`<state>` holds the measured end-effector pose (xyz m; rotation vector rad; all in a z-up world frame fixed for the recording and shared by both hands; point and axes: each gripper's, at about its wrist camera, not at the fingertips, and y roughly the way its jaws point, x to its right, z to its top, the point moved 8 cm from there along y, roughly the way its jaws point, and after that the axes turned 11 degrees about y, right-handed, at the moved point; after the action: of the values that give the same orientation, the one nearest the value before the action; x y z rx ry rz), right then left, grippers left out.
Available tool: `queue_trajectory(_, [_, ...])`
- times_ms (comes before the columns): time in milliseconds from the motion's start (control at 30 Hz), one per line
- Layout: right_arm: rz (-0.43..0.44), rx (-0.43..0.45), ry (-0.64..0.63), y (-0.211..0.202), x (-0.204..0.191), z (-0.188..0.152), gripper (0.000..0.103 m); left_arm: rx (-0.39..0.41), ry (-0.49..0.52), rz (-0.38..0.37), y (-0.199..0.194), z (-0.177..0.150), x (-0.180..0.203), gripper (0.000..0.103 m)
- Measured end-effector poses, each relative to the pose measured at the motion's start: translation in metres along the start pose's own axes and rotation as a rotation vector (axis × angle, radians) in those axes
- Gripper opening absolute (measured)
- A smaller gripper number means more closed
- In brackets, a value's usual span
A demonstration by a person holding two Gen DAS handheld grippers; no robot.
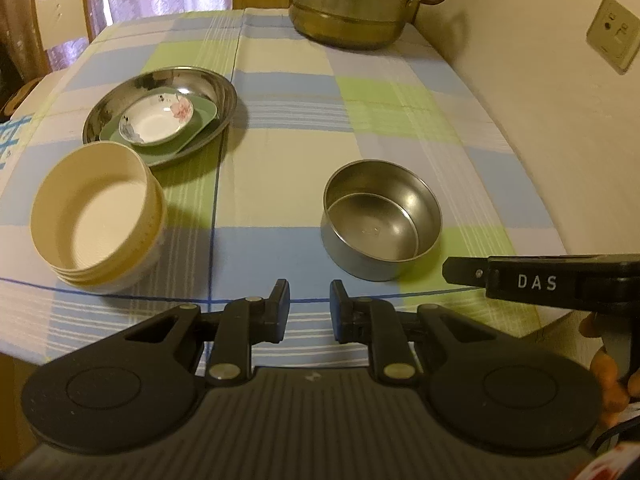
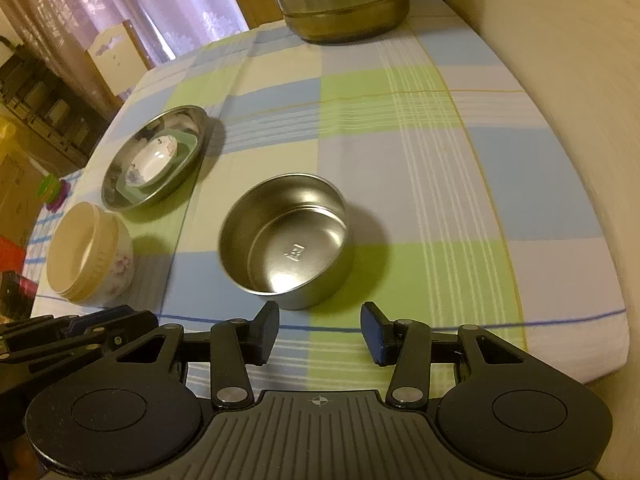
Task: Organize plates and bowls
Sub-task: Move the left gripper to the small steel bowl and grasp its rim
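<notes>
A steel bowl (image 1: 380, 220) (image 2: 286, 240) stands alone on the checked tablecloth. A wide steel plate (image 1: 160, 112) (image 2: 154, 164) at the left holds a green dish (image 1: 200, 120) and a small white flowered saucer (image 1: 156, 120) (image 2: 154, 160). A stack of cream bowls (image 1: 98, 216) (image 2: 88, 254) stands in front of it. My left gripper (image 1: 310, 308) is open and empty, near the table's front edge. My right gripper (image 2: 320, 330) is open and empty, just in front of the steel bowl; it also shows in the left wrist view (image 1: 520, 278).
A large steel steamer pot (image 1: 356, 0) (image 2: 340, 0) stands at the back of the table by the wall (image 1: 560, 100). A chair (image 1: 56, 12) and curtains are beyond the table's far left. Shelving and small coloured items (image 2: 54, 192) lie off the left edge.
</notes>
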<state>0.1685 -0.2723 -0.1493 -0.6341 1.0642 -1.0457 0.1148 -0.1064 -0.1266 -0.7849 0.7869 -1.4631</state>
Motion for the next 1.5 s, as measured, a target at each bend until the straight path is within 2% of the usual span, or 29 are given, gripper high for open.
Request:
queue_trajectory(333, [0.017, -0.028, -0.059, 0.013, 0.014, 0.015, 0.046, -0.025, -0.075, 0.033, 0.016, 0.005, 0.007, 0.018])
queue_trajectory(633, [0.046, 0.004, -0.075, 0.019, 0.020, 0.036, 0.046, -0.013, -0.123, 0.021, 0.028, 0.016, 0.009, 0.018])
queue_trajectory(933, [0.076, 0.023, -0.094, 0.029, 0.020, 0.050, 0.046, -0.001, -0.143, 0.014, 0.041, 0.031, 0.013, 0.018])
queue_trajectory(1233, [0.089, 0.012, -0.116, 0.046, 0.021, 0.054, 0.045, -0.035, -0.146, 0.039, 0.068, 0.041, 0.013, 0.018])
queue_trajectory(1500, [0.093, -0.006, -0.137, 0.061, 0.018, 0.051, 0.033, -0.064, -0.156, 0.055, 0.084, 0.039, 0.009, 0.016])
